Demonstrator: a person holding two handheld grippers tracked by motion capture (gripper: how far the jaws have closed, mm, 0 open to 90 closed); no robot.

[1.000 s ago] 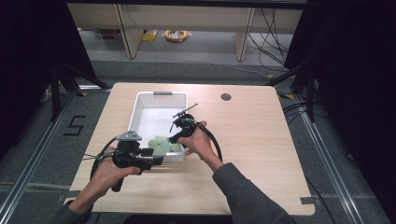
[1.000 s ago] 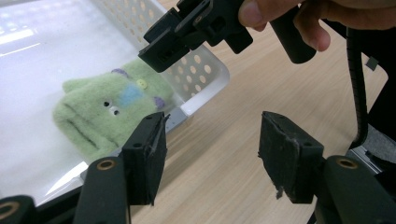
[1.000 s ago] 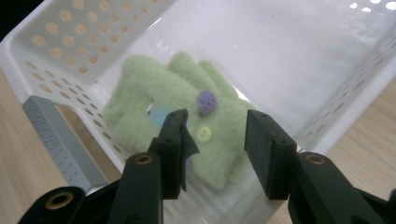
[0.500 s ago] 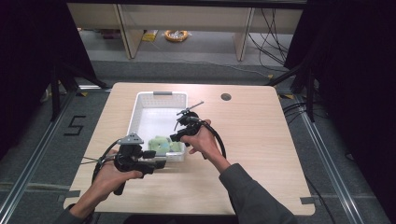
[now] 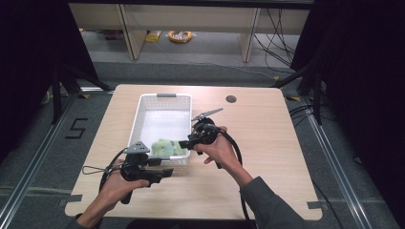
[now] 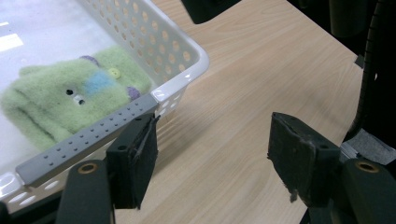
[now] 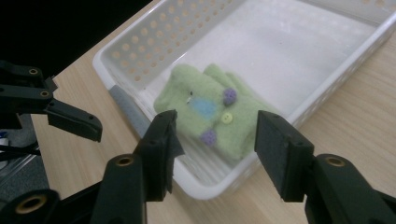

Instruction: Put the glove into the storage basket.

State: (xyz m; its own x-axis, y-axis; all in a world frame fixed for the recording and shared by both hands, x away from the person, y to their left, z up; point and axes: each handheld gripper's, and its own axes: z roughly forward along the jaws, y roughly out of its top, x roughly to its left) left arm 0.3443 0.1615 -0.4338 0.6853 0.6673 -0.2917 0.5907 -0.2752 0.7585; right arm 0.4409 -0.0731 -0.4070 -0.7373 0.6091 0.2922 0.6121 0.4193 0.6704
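The green felt toy (image 7: 210, 114) lies flat in the near end of the white basket (image 5: 143, 114), close against the near wall. The right hand-held gripper (image 7: 215, 149) hovers above that wall with jaws apart, holding nothing. The left hand-held gripper (image 6: 212, 158) stands beside the basket corner over the desk (image 5: 267, 138), jaws also apart. Risk: a descending jaw may strike the rim and tip or shove the basket, or pinch only the felt edge.

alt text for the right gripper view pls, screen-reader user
A green felt toy with buttons lies in a white perforated basket on a wooden table, framed between the open right gripper. The left gripper sits at far left.
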